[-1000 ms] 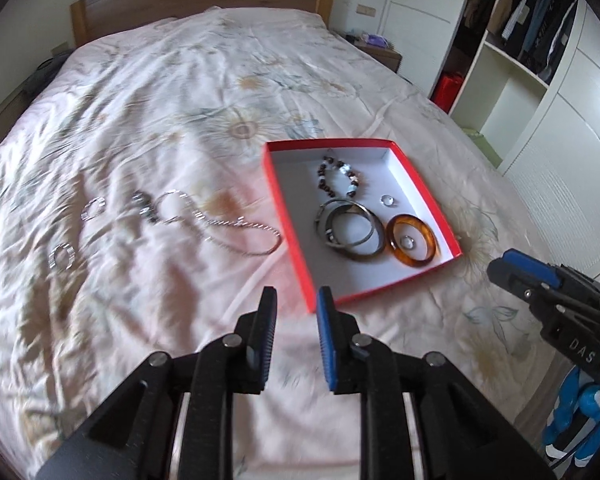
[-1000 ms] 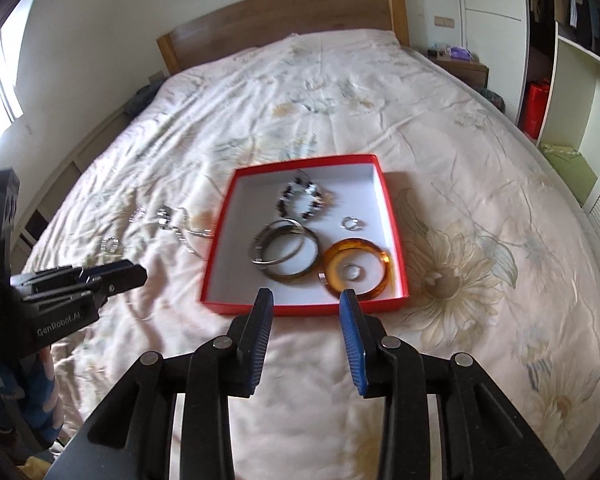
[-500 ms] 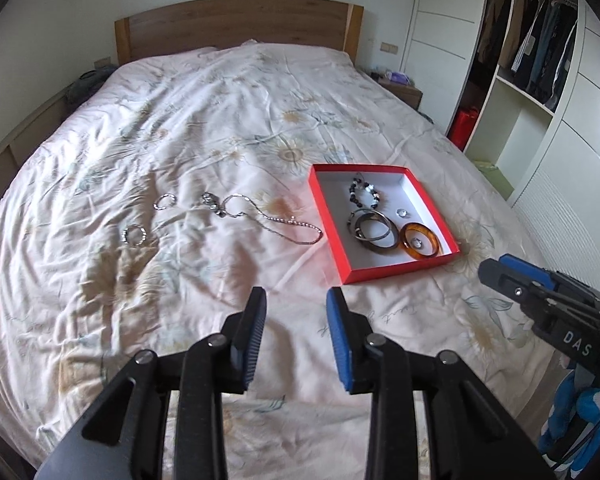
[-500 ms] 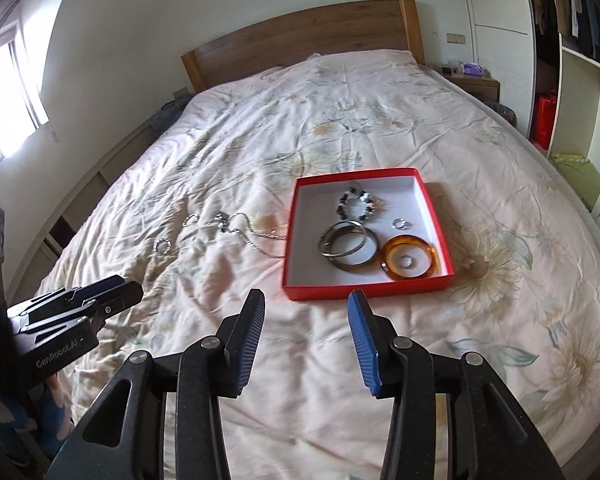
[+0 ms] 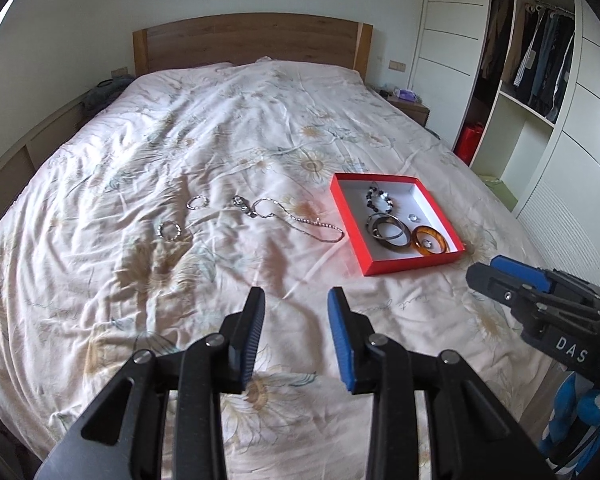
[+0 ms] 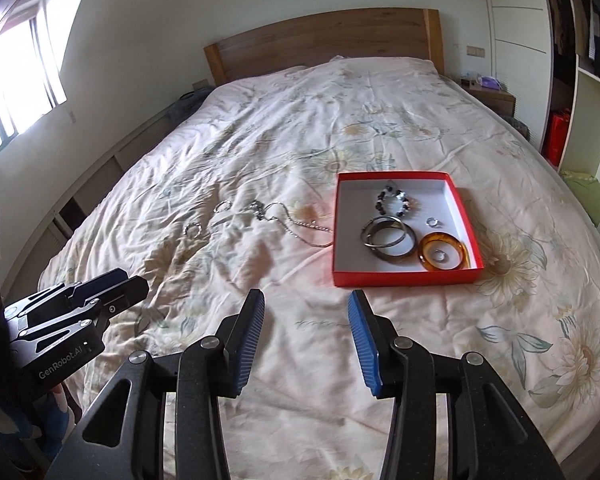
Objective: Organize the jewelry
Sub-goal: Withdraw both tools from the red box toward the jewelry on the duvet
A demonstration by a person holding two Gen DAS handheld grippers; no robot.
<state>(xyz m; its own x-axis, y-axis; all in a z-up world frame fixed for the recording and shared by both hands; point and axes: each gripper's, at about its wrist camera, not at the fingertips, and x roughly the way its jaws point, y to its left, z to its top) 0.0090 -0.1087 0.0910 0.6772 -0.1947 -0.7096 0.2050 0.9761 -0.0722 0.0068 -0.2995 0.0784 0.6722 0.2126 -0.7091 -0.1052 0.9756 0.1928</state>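
A red box (image 5: 350, 232) (image 6: 404, 280) lies on the flowered bedspread. It holds a beaded bracelet (image 5: 378, 196), metal bangles (image 6: 392, 257), an amber bangle (image 6: 422, 252) and two small rings. Left of the box, on the cover, lie a silver necklace (image 5: 300, 222) (image 6: 300, 228) and two small sparkling hoops (image 5: 197, 202) (image 5: 170, 229). My left gripper (image 5: 296, 296) hovers open and empty over the near bedspread, well short of the necklace. My right gripper (image 6: 306, 298) is open and empty too, in front of the box's near wall.
The wooden headboard (image 5: 244, 40) stands at the far end. An open wardrobe (image 5: 540, 64) and a nightstand (image 5: 410, 106) line the right side. A window (image 6: 16, 80) and low shelving run along the left. The bed's near edge is just under both grippers.
Both grippers have drawn back and upward from the box, which now looks smaller and farther off. Both pairs of jaws stand wider than a second ago. The jewelry has not moved.
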